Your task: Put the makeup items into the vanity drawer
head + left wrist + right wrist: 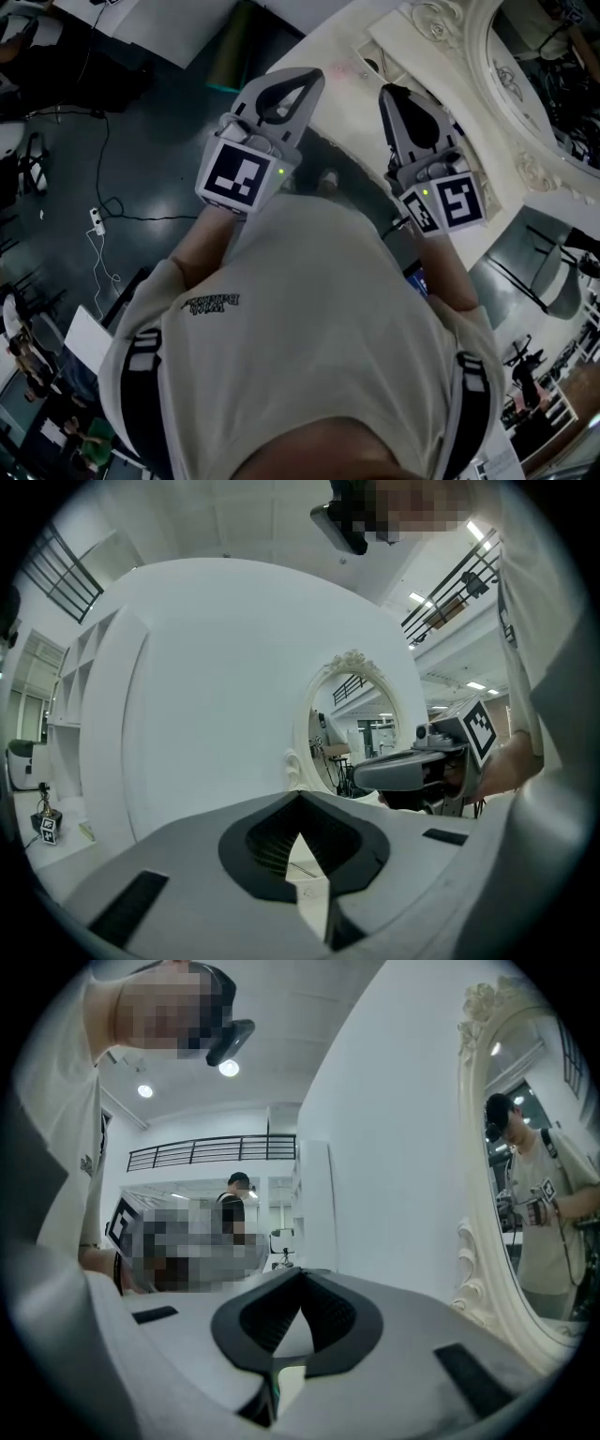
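Head view: left gripper (302, 82), right gripper (392, 96) both pressed together, empty, near vanity table (330, 47). No drawer visible; spread jaws before reaching handle.

Left gripper (300, 797): grey fingers (187, 874) meet at the tips with nothing between them. Pale tabletop (299, 858) shows through the gap behind the tips.
Ahead of the fingers: oval mirror (354, 726) in an ornate white frame.
Right of the fingers: right gripper (367, 776), held by a hand (511, 761).
Far left: white shelving (82, 682).

Head view steeply down over vanity (337, 37)
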### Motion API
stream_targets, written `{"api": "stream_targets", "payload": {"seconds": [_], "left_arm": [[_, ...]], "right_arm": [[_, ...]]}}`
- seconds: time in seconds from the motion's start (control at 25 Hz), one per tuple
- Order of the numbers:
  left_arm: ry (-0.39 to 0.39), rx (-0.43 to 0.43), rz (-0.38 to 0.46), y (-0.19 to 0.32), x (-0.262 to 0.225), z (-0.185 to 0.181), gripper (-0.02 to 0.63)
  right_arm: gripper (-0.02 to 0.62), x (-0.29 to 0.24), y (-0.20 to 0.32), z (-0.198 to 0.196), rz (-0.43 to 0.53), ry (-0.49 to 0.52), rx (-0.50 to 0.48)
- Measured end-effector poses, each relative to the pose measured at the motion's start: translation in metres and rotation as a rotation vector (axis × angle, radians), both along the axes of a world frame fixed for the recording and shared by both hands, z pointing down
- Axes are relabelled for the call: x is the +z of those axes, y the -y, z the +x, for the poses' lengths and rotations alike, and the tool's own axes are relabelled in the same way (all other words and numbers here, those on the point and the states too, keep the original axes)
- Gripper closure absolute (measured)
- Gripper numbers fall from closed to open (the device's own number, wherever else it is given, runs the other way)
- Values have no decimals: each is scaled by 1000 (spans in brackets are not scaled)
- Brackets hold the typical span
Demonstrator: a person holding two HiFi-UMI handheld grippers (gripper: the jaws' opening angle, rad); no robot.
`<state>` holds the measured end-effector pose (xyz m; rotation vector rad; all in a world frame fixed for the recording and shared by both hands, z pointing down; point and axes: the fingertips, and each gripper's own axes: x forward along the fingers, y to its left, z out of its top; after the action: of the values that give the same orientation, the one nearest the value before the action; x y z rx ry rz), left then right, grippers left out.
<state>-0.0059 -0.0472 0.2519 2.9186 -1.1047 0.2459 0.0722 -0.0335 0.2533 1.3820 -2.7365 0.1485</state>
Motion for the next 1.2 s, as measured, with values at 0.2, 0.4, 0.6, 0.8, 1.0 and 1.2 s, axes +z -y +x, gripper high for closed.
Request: {"api": "stream_targets", "payload": {"seconds": [0.2,0.4,0.6,0.8,1.0,1.2], "left_arm": [[9,-23,27,22,7,-3,592],[20,-44,-8,46,25,-4,592],[42,-52,-61,72,56,-6,592],[60,-54,-127,101,98,-3,592],[66,-50,-163,130,143,2,592],[109,-54,-261,150,193,2,592]], "right_arm": [[592,3,28,-2,-21,-10,-10],[569,20,58,-9,-74,-34,-10],[531,64,89,-19,-172,-68,-2],[514,124,118,-24,-265,-158,19],[476,191,144,-22,-371,-228,51],[476,247,159,-19,-469,-271,80]]}}
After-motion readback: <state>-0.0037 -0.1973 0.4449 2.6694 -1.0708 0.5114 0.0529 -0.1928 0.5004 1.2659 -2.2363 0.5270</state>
